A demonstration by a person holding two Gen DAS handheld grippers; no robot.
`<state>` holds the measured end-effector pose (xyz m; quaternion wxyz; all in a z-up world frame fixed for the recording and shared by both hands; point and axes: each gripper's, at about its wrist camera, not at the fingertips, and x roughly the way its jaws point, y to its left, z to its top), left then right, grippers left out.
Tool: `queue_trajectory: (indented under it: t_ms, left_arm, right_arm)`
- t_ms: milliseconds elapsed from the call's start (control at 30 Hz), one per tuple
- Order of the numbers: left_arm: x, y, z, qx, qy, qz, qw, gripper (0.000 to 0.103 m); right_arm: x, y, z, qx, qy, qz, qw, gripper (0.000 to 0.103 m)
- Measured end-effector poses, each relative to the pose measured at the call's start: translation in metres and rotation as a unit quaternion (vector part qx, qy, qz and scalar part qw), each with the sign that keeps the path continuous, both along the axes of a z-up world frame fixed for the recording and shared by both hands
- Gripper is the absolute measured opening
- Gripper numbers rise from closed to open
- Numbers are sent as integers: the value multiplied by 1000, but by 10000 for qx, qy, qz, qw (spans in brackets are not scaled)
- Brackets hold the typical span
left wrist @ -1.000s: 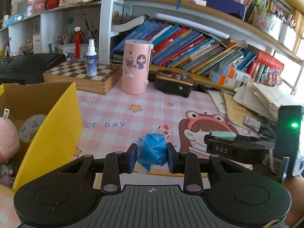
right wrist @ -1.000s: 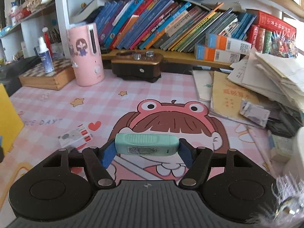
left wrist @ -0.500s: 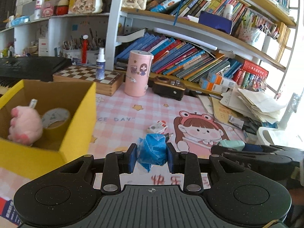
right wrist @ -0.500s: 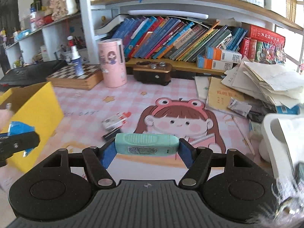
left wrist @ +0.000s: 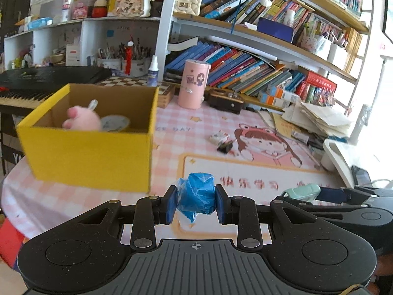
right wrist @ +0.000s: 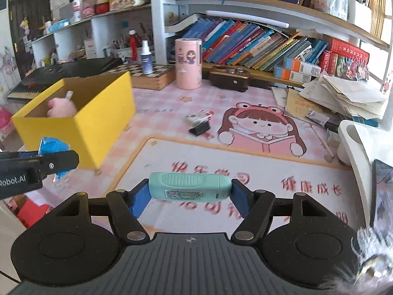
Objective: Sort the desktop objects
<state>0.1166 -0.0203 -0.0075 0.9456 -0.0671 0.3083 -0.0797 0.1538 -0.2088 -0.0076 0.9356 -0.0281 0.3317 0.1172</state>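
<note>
My left gripper [left wrist: 195, 200] is shut on a crumpled blue wrapper [left wrist: 196, 195] and holds it above the desk's near edge, in front of and right of the yellow box [left wrist: 93, 156]. The box holds a pink plush [left wrist: 82, 120] and a tape roll [left wrist: 115, 123]. My right gripper [right wrist: 189, 193] is shut on a mint green case [right wrist: 189, 189], held crosswise above the pink desk mat [right wrist: 245, 172]. The left gripper and its blue wrapper [right wrist: 52, 145] show at the left of the right wrist view. A small white packet [right wrist: 196, 118] and a black binder clip [right wrist: 200, 129] lie mid-desk.
A pink cylinder [left wrist: 194, 83], a brown device [left wrist: 226, 99], a chessboard box [right wrist: 149, 73] with a spray bottle [right wrist: 146, 56] and leaning books stand at the back. Loose papers [right wrist: 343, 93] pile at the right, by a white tray [right wrist: 356, 137]. A keyboard [left wrist: 36, 81] sits back left.
Both grippers have pulled back and risen from the desk, each still holding its object. The yellow box now sits farther ahead and fully in view.
</note>
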Motion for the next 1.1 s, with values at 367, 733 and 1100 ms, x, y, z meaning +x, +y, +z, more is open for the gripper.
queue_trajectory:
  t_ms: [367,733,1100]
  left_arm:
    - [-65,59,-7,-50,158,208,9996,30]
    - [-93,99,-7,-83,137,436,9989,30]
    - [-105,123,-5,-83,92,673,9977,30]
  right_arm:
    - [-73,56,-7,-48,255,283,9993,67]
    - [-109,101,-7,-36,390,629,9973,67]
    - [-113,134,-6,-70,413,1087,9932,67]
